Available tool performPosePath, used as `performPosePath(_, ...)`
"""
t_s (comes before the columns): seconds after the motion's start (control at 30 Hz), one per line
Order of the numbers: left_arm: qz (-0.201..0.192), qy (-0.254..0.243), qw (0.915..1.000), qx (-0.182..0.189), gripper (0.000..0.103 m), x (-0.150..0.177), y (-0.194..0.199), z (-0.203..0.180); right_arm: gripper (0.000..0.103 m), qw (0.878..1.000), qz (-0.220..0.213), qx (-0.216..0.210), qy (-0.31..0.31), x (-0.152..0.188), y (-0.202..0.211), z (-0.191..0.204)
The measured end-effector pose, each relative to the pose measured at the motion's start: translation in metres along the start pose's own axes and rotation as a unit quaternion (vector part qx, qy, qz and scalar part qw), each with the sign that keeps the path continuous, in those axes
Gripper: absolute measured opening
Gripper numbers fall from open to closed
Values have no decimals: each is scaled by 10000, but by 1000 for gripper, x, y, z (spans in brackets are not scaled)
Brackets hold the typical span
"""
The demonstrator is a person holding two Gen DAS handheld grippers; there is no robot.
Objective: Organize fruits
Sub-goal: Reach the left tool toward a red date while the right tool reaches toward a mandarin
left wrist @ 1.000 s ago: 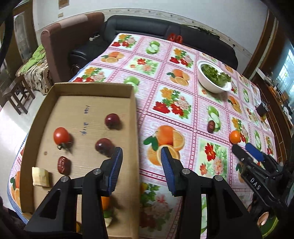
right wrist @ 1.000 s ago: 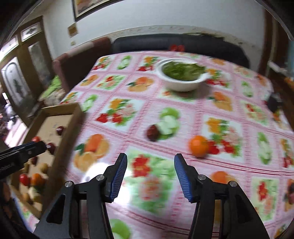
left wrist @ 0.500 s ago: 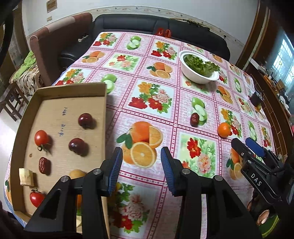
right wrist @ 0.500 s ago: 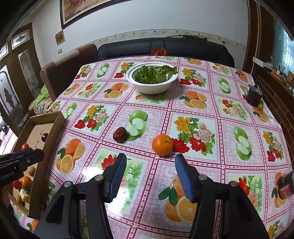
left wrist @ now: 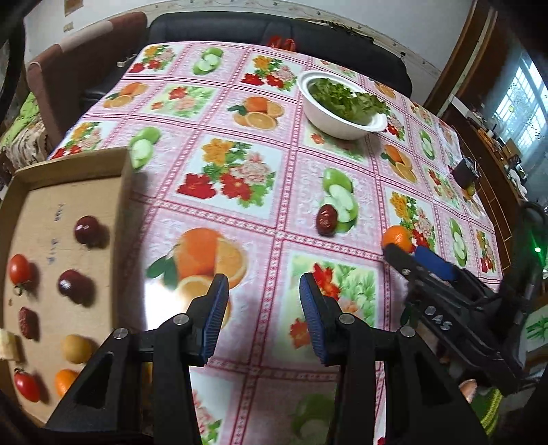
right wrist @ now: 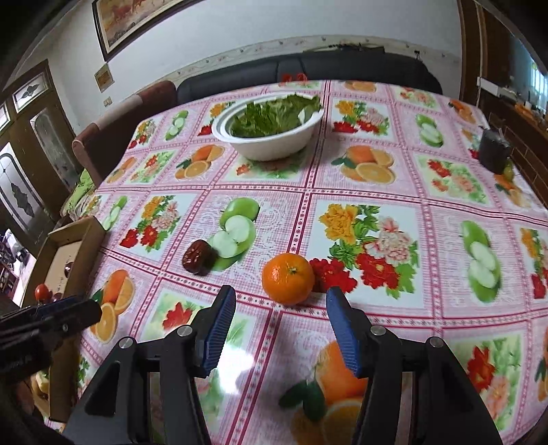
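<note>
Tablecloth [right wrist: 376,178] bears orange [right wrist: 288,279] just beyond right gripper's [right wrist: 279,301] parted fingers.

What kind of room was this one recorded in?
Most likely a home dining or living room: a table under a fruit-print tablecloth, a dark sofa behind it, a framed picture on the wall.

White letters, probably "DAS", on the right gripper [left wrist: 419,258] body; blue handwriting on the cardboard tray [left wrist: 51,239] floor, illegible.
</note>
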State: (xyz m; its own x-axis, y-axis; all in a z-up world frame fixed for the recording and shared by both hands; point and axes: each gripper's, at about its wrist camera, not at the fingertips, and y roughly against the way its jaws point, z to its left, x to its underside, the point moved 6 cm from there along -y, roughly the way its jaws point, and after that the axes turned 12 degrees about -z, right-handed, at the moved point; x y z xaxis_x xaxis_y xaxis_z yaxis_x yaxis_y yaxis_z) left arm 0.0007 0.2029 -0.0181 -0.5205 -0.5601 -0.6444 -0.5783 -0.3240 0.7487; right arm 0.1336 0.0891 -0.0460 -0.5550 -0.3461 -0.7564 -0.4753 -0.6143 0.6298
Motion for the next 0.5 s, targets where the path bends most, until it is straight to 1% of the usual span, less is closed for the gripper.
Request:
performPosePath(0.13, 21, 46, 9998, 179, 41, -7, -12, -15, 57, 10000, 45, 26, 22, -2, -14, 0)
performPosePath(0.17, 31, 41, 9998, 211, 41, -8, -14, -17, 55, 10000, 61, 16, 12, -2, -17, -1)
performPosePath(0.2, 51, 18, 9997, 239, 41, -9, -18, -23, 44, 10000, 88, 8, -21, -1, -19, -3)
performPosePath(0.23, 63, -12, 9996, 265, 41, -10, -22, -27, 38, 9999, 123, 6, -59, -1, -20, -5)
performPosePath(0.33, 48, -169, 9992, 366, 41, -14, -36, -44, 38, 9997, 97, -64, -209, -2, -15, -12)
performPosePath(0.5, 202, -297, 9988, 334, 41, -17, -63, -61, 37, 9994, -150, -36, -316, -9, 8, -24)
